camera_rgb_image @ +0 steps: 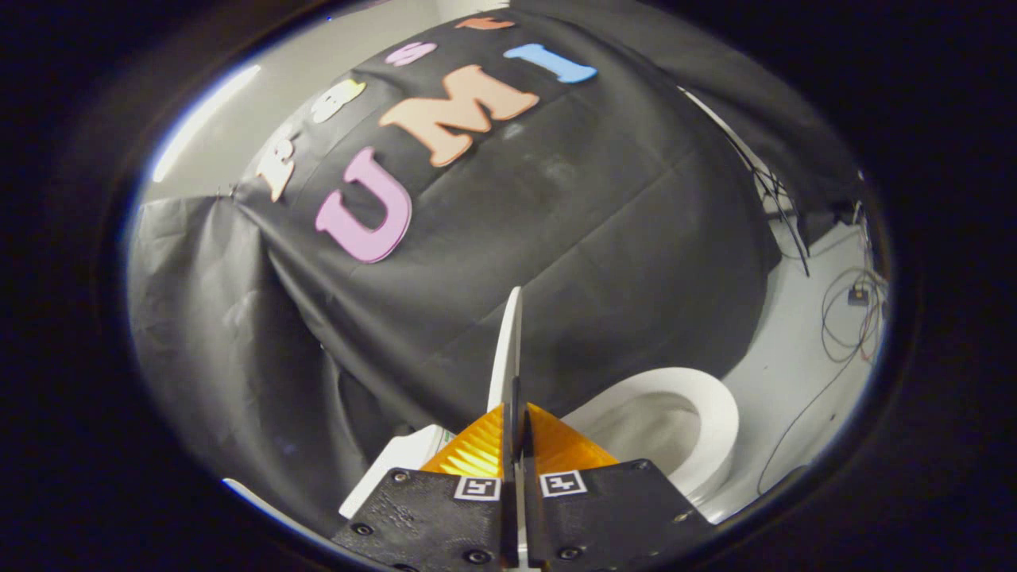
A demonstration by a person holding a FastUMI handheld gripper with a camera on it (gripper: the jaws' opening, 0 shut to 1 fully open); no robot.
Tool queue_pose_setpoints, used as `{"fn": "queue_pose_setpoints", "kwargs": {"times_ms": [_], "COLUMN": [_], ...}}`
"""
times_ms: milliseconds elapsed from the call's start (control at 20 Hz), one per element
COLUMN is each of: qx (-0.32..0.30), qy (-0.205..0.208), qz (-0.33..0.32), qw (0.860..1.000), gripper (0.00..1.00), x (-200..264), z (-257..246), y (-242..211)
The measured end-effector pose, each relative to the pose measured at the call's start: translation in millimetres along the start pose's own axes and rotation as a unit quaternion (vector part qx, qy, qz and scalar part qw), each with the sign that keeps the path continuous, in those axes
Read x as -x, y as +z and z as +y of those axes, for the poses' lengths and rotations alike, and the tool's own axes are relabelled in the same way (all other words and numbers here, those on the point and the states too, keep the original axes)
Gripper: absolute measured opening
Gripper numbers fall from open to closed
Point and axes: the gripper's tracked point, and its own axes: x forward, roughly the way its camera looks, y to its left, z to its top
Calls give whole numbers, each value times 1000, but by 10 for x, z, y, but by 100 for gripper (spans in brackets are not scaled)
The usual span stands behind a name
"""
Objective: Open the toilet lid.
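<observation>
Here the gripper (516, 425) has its jaws clamped on the thin edge of the toilet lid (507, 349), which stands raised, seen edge-on. The bowl (636, 429) lies open beside it, its inside hard to make out. Cables (842, 318) trail on the floor (786, 373).

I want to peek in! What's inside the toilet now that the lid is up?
The gripper is shut on the raised lid. Under it, the white seat rings a pale bowl. The fingers cover the bowl's near part, so its bottom stays hidden.
</observation>
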Motion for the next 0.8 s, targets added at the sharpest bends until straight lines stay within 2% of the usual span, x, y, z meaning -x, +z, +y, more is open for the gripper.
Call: {"fn": "queue_pose_setpoints", "kwargs": {"times_ms": [400, 800], "qx": [92, 203], "qy": [5, 16], "qz": [13, 24], "qw": [996, 979], "gripper": [4, 5], "x": [-14, -75], "z": [649, 1271], "y": [-5, -122]}}
